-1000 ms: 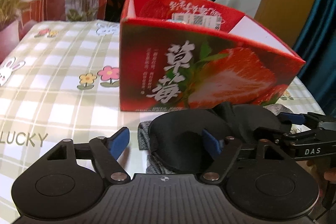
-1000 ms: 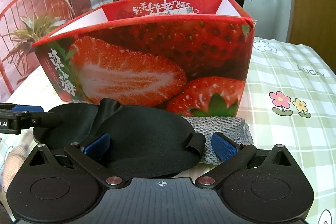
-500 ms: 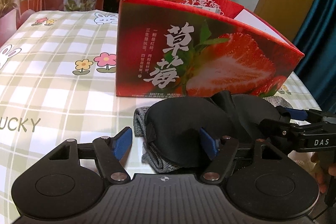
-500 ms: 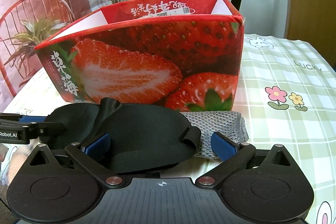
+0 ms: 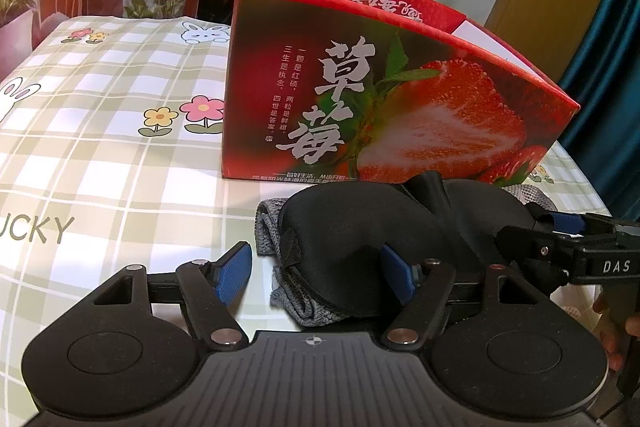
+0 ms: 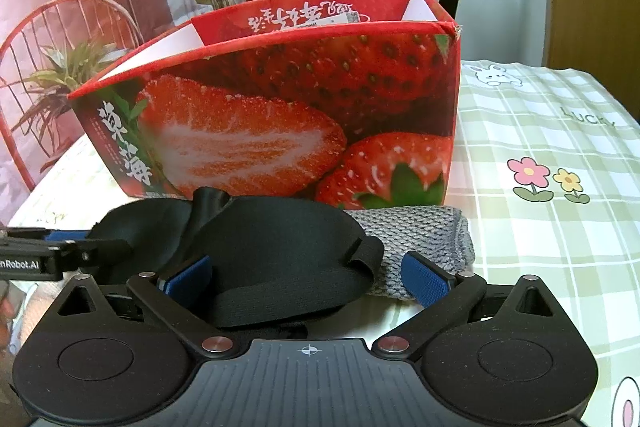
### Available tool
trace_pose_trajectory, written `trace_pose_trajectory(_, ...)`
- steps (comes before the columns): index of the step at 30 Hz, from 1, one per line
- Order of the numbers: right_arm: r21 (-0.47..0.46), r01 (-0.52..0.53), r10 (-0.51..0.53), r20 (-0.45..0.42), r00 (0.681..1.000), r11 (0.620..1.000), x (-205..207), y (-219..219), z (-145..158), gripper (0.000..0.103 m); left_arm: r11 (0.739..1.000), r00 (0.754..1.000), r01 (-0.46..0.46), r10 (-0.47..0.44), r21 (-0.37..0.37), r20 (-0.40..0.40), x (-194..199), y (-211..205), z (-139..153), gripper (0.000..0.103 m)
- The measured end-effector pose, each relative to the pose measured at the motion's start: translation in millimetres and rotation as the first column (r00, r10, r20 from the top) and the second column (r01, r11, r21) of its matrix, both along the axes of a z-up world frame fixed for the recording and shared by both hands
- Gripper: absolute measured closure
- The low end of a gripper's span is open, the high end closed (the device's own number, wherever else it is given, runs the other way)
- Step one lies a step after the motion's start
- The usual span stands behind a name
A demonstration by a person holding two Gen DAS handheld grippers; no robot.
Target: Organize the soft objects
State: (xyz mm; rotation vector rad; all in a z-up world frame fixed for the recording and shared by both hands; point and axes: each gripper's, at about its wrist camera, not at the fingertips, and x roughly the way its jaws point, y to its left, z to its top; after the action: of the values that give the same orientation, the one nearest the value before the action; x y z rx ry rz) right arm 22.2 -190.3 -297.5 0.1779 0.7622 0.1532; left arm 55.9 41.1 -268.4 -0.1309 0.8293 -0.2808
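Sleep mask (image 5: 360, 227) is sitting on a gray knit cloth (image 6: 424, 231) right in front of the strawberry box (image 5: 360, 87). Left gripper (image 5: 316, 275) and right gripper (image 6: 304, 277) both spread wide around it, not squeezing anything.

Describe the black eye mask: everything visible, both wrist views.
The black eye mask is soft, matte, foam-like fabric with two domed eye cups and a pinched bridge sticking up between them. An elastic strap loops at one end. It lies flat, in front of the strawberry box, on top of a folded gray knit cloth. The open left gripper and the open right gripper each straddle one end; whether any pad touches the mask is unclear.
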Motion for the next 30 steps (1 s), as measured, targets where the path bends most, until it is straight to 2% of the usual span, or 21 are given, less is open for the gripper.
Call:
trace_pose_trajectory(2, 0.023, 0.003, -0.003, 0.000, 1.000, 1.000, 1, -2, 1, 0.007, 1.000, 1.000, 0.000, 0.000, -0.001, 0.000, 0, 0, 0, 0.029)
trace_pose_trajectory(5, 0.060, 0.008, -0.008, 0.001, 1.000, 0.998, 3, -3, 3, 0.016, 1.000, 1.000, 0.000, 0.000, -0.001, 0.000, 0, 0, 0, 0.029)
trace_pose_trajectory(7, 0.055, -0.003, 0.002, 0.021, 1.000, 0.998, 2, -2, 8, 0.024, 1.000, 1.000, 0.000, 0.000, -0.001, -0.001, 0, 0, 0, 0.029)
trace_pose_trajectory(14, -0.007, -0.035, 0.036, 0.127, 0.991, 0.999, -7, 9, 35, 0.040, 1.000, 1.000, 0.000, 0.000, -0.001, -0.001, 0, 0, 0, 0.029)
trace_pose_trajectory(17, -0.007, -0.041, 0.042, 0.166, 0.985, 0.999, -10, 9, 45, 0.058, 1.000, 1.000, 0.001, -0.001, -0.003, 0.000, 0, 1, 0, 0.029)
trace_pose_trajectory(19, -0.028, -0.027, 0.031, 0.172, 0.985, 0.999, -9, 7, 48, 0.073, 1.000, 1.000, 0.000, 0.000, -0.003, 0.000, 0, 1, 0, 0.029)
trace_pose_trajectory(22, -0.054, -0.008, 0.017, 0.165, 0.986, 0.999, -10, 4, 46, 0.077, 1.000, 1.000, -0.001, 0.001, -0.009, -0.003, 1, 2, 0, 0.029)
trace_pose_trajectory(30, -0.042, -0.013, 0.019, 0.156, 0.988, 0.999, -14, 6, 40, 0.079, 0.998, 1.000, -0.025, 0.025, -0.055, -0.003, 1, 10, 8, 0.030)
